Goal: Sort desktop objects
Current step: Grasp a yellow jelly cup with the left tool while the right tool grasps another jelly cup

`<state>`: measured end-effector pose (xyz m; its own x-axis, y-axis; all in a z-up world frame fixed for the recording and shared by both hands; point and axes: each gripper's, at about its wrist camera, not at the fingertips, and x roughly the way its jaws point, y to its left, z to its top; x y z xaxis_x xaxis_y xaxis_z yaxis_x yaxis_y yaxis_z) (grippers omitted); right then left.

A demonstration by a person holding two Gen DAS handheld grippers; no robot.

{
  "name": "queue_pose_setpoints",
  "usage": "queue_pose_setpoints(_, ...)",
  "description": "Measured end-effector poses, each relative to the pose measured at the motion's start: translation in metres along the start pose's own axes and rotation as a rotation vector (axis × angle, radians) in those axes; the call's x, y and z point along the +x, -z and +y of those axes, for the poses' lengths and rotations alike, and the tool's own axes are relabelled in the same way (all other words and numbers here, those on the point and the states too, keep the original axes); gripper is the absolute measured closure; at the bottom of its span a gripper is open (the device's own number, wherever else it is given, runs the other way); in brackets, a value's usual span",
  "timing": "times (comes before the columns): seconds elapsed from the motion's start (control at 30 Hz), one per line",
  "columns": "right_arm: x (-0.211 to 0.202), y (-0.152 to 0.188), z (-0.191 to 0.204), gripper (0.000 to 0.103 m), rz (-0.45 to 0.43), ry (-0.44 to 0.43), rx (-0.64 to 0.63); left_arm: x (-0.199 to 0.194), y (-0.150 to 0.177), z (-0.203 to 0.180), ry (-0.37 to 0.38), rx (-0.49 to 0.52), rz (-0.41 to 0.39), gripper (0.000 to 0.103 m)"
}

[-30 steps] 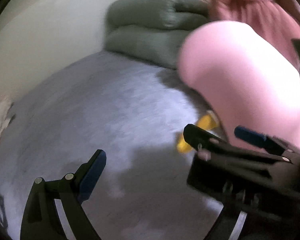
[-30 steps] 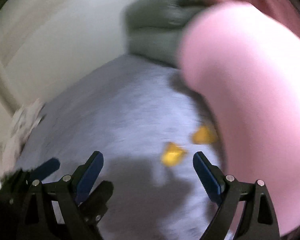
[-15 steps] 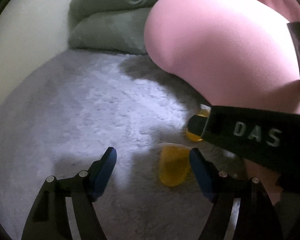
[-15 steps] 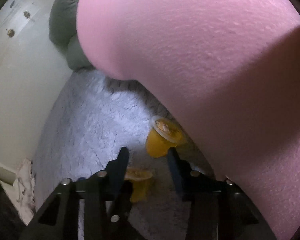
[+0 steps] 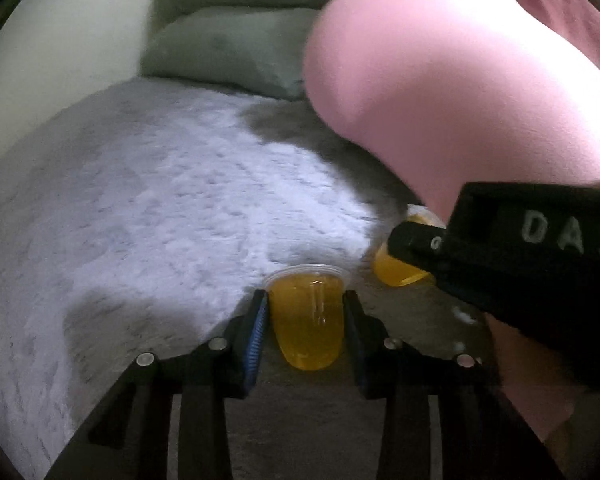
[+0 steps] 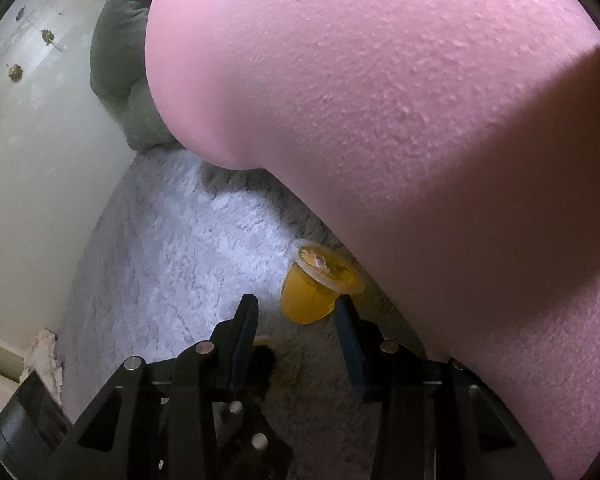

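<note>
On the rug (image 5: 148,208), a jelly cup (image 5: 306,320) lies on its side, lid facing away, sitting between the left gripper (image 5: 305,322) pads as they're closing in. Right of it, the right gripper (image 6: 296,328), marked "DAS", is angled down and half-open just short of a second cup (image 6: 314,292), not gripping.

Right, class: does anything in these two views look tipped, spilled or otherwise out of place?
Yes. Both yellow cups lie tipped on the fluffy rug instead of standing upright: the near jelly cup flat on its side, the far jelly cup tilted beside the pink-clad leg. No spill shows.
</note>
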<state>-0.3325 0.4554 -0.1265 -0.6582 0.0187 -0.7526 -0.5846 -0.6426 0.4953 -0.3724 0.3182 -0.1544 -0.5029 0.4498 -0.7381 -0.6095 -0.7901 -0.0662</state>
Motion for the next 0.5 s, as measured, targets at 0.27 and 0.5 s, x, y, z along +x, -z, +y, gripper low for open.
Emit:
queue_pose_setpoints(0.27,0.028,0.010,0.016,0.061,0.009,0.126,-0.102,-0.042,0.039,0.040,-0.153,-0.147,-0.056,0.066)
queue_pose_setpoints(0.5,0.040,0.029,0.033,0.062,-0.143,0.171,-0.175,-0.048,0.044,0.044,-0.237,-0.088,-0.039,0.065)
